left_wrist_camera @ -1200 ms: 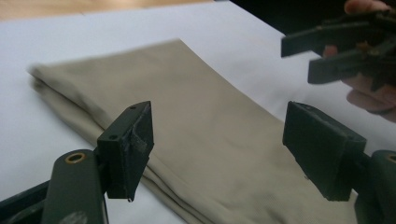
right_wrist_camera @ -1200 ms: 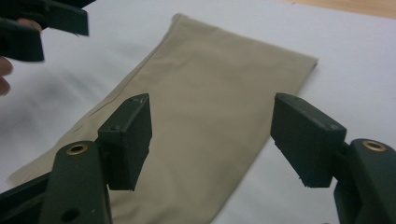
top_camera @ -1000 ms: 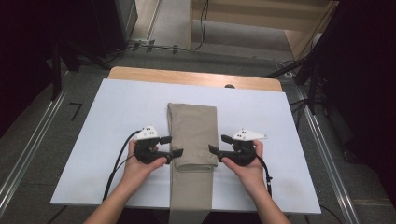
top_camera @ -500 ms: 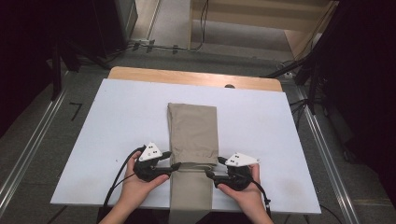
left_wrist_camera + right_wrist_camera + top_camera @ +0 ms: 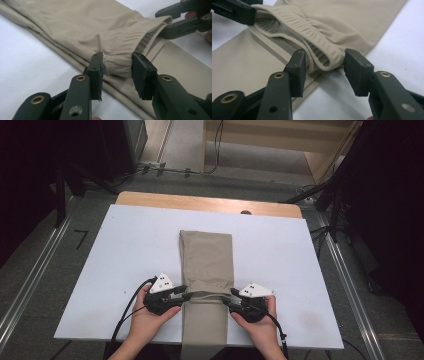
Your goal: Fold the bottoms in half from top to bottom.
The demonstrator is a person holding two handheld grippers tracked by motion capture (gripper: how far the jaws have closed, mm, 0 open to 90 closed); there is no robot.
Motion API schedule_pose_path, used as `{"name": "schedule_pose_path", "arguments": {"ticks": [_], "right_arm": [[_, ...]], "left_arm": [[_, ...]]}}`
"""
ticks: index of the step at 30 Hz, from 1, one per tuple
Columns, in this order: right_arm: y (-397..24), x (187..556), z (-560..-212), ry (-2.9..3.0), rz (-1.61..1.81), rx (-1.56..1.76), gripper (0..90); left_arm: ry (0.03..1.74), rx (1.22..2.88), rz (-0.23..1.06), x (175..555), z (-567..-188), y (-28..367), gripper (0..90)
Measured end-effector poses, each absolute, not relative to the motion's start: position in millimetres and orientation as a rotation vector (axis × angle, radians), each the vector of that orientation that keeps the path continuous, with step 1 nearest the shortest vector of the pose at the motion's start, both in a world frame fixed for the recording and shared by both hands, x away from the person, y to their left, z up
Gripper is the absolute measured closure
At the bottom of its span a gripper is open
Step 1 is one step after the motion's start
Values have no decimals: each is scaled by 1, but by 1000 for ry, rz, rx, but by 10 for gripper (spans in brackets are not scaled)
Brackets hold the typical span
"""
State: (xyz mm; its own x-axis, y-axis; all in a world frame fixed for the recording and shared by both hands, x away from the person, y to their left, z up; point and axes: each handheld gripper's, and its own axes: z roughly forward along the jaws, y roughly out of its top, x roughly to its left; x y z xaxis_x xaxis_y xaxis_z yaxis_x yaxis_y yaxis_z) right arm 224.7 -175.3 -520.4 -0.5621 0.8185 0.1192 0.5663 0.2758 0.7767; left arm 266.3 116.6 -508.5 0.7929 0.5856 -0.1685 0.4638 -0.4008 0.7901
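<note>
Beige folded trousers (image 5: pixel 206 255) lie lengthwise down the middle of the white table (image 5: pixel 125 245), their near end hanging over the front edge. A ribbed waistband (image 5: pixel 312 32) crosses them near the front. My left gripper (image 5: pixel 186 294) sits at the waistband's left corner and my right gripper (image 5: pixel 231 296) at its right corner. In the left gripper view the jaws (image 5: pixel 117 71) flank the bunched corner of cloth (image 5: pixel 117 65). In the right gripper view the jaws (image 5: pixel 325 67) flank the waistband's looped end. Both pairs of jaws have just been closing, and the cloth between them is not visibly squeezed.
A wooden strip (image 5: pixel 200 202) borders the table's far edge. Metal rails (image 5: pixel 30 285) run along the floor on both sides, and dark equipment stands around. Bare white tabletop lies left and right of the trousers.
Both hands have come back toward the table's front edge, from the trousers' middle to the waistband. Their jaws have narrowed around its two corners.
</note>
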Motion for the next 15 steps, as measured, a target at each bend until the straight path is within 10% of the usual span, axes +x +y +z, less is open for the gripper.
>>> {"name": "schedule_pose_path", "arguments": {"ticks": [15], "right_arm": [[-170, 224, -521, 2273, 1131, 1233, 799]], "left_arm": [[722, 2105, 174, 262, -509, 112, 852]]}}
